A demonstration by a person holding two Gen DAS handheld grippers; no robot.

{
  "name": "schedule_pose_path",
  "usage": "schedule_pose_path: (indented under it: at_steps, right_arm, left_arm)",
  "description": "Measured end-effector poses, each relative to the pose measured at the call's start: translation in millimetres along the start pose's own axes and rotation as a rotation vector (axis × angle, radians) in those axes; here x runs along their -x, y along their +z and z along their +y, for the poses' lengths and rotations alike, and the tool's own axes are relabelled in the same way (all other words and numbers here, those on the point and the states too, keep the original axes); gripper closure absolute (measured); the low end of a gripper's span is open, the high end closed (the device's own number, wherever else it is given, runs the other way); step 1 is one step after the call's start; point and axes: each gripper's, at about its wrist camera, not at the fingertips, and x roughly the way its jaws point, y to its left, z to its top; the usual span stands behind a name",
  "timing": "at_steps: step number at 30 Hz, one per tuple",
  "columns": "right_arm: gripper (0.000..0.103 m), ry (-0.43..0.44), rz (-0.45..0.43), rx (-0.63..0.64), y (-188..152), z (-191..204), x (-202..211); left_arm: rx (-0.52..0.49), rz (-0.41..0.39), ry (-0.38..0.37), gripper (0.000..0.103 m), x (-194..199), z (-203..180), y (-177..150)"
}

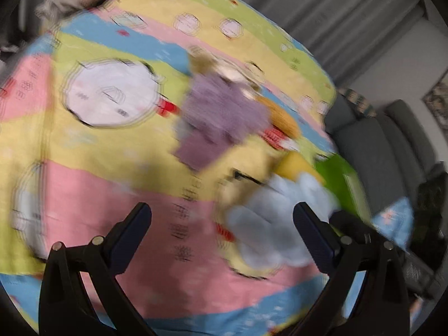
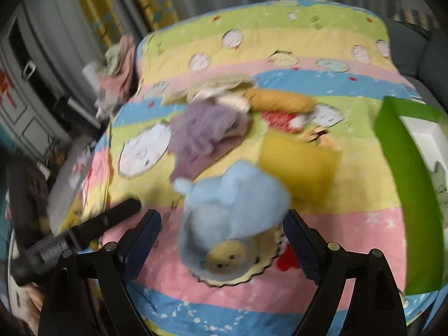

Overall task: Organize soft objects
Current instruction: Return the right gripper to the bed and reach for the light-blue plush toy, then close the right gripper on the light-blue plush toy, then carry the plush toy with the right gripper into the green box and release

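Soft toys lie scattered on the striped quilt (image 2: 364, 184): a blue plush (image 2: 232, 210) with a yellow face sits nearest, on the pink band, with a yellow pillow (image 2: 299, 165) just behind it to the right, a purple knit (image 2: 207, 134) farther back to the left, and an orange piece (image 2: 282, 100) beyond that. A green box (image 2: 403, 196) stands open at the right edge of the quilt, and looks to be where the toys belong. The right gripper (image 2: 222, 224) hangs over the blue plush with its fingers spread wide on either side, the pads clear of the fabric as far as the blur allows. The left gripper (image 1: 222, 218) is also spread, holding nothing, with the same plush near its right finger. Its black arm shows at the near left in the right wrist view. The step in hand seems to be picking a toy to move, none being gripped yet. Next, one gripper would need to drop onto the blue plush, close on its body, then carry it right to the box.
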Motion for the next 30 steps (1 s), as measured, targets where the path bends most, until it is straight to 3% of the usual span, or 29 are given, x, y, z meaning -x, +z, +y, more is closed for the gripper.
schedule_pose_path:
  at_steps: [3,5,8,12,14,19,20,22,26,30]
  right_arm:
    - [0.014,0.018,-0.011,-0.066,8.0,-14.8,0.4]
    - [0.014,0.087,0.022,-0.114,11.4,-23.9,-7.4]
    - [0.014,0.158,0.07,-0.167,16.3,-34.6,-22.7]
    - [0.014,0.122,0.099,-0.19,22.2,-42.7,-41.2]
    - [0.014,0.106,0.092,-0.206,24.0,-47.1,-42.0]
    - [0.014,0.194,0.1,-0.206,31.2,-49.1,-49.7]
    - [0.015,0.201,0.115,-0.208,31.4,-49.3,-55.6]
    - [0.037,0.194,0.163,-0.196,28.5,-46.9,-68.6]
    - [0.04,0.201,0.148,-0.194,24.5,-49.0,-71.2]
    - [0.041,0.244,0.081,-0.222,24.8,-60.0,-49.1]
  left_arm:
    - [-0.006,0.06,-0.11,0.003,-11.0,-11.8,-4.7]
    - [-0.025,0.083,-0.144,0.003,-17.4,-21.9,-9.5]
    - [-0.074,0.124,-0.152,0.011,-29.9,-37.2,-17.9]
    - [-0.091,0.141,-0.124,0.02,-46.3,-43.9,-21.5]
    - [-0.073,0.141,-0.16,0.023,-51.1,-44.7,-21.7]
    - [-0.095,0.123,-0.199,0.029,-53.9,-51.8,-21.8]
    - [-0.095,0.124,-0.206,0.033,-56.1,-52.8,-21.7]
    - [-0.094,0.117,-0.214,0.047,-60.1,-56.4,-21.4]
    - [-0.118,0.102,-0.236,0.048,-60.7,-66.2,-18.0]
    - [-0.233,0.053,-0.211,0.048,-51.7,-95.5,-16.1]
